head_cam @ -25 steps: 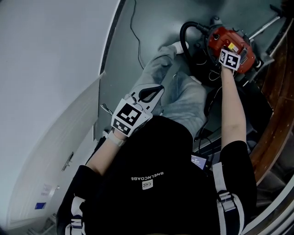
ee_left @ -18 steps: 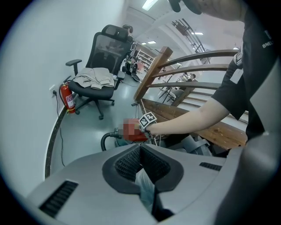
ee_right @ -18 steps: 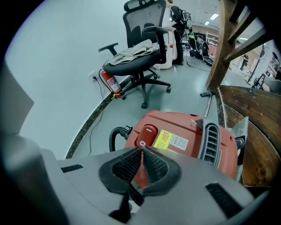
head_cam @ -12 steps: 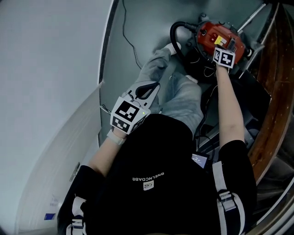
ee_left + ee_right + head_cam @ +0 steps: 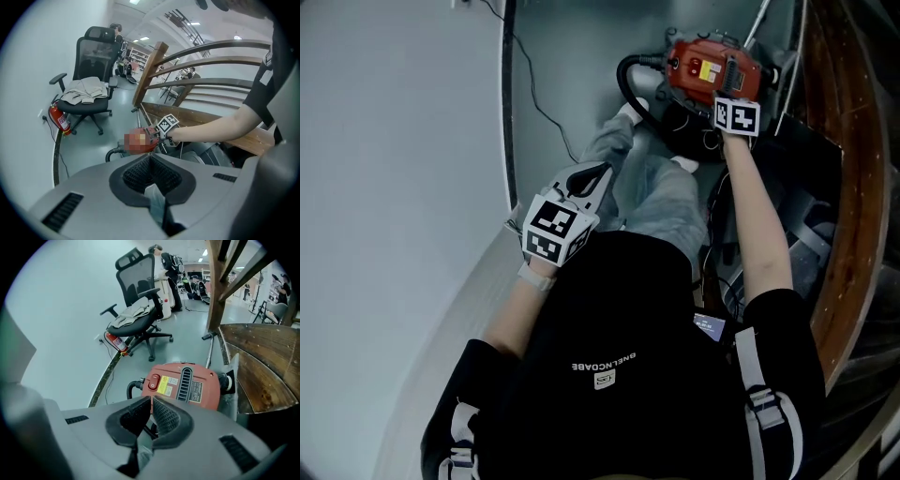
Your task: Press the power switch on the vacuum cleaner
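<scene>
The red vacuum cleaner (image 5: 705, 67) stands on the grey floor ahead of the person's legs, with its black hose (image 5: 628, 82) curling off its left side. In the right gripper view its body (image 5: 187, 386) fills the middle, and the red rocker switch (image 5: 153, 383) sits at its top left beside a yellow label. My right gripper (image 5: 152, 400) is shut and empty, its tips just short of the vacuum's near edge, below the switch. My left gripper (image 5: 592, 176) hangs shut and empty over the person's left knee, pointing towards the vacuum (image 5: 138, 141).
A curved wooden railing (image 5: 853, 178) runs close along the right. A white wall (image 5: 394, 141) bounds the left, with a thin cable (image 5: 539, 103) on the floor beside it. Beyond the vacuum stand a black office chair (image 5: 138, 319) with clothes on it and a fire extinguisher (image 5: 115, 342).
The right gripper has drawn back from on top of the vacuum to just off its near edge. The head view has swung, so the scene shifted left. The left gripper stays in place.
</scene>
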Tool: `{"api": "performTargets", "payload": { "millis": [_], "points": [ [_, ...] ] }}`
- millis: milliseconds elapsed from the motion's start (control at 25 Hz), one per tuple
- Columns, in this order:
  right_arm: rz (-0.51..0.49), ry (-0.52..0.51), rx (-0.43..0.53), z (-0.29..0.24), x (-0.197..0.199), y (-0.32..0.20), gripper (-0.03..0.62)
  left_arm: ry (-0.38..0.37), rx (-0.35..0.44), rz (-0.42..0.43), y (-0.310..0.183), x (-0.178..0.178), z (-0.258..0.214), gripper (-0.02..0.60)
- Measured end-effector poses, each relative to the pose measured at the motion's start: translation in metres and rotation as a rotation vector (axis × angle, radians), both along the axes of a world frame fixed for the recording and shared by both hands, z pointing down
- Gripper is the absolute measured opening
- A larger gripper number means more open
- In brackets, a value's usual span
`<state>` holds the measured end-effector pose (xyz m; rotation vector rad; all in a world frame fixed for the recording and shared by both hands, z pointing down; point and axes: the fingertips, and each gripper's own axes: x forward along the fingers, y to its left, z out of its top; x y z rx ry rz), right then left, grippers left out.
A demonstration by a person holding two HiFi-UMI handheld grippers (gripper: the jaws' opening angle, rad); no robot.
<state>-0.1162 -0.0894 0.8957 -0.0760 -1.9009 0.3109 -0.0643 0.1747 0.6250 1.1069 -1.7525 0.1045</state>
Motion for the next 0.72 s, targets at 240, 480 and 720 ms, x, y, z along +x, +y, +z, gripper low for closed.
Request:
{"api": "performTargets", "payload": {
  "millis": [240, 480, 720],
  "points": [
    [0.077, -0.026, -0.029, -0.051, 0.032, -0.005, 0.029, -0.013, 0.019, 0.11, -0.024, -0.005, -0.013, 0.015],
    [0.184, -0.094, -0.045, -0.112, 0.058, -0.015, 0.029, -0.03, 0.06, 0.238, -0.06, -0.006, -0.033, 0.014],
    [0.311, -0.173, -0.037, -0.173, 0.086, -0.021, 0.029, -0.054, 0.116, 0.399, -0.096, -0.006, -0.057, 0.015]
  ]
}}
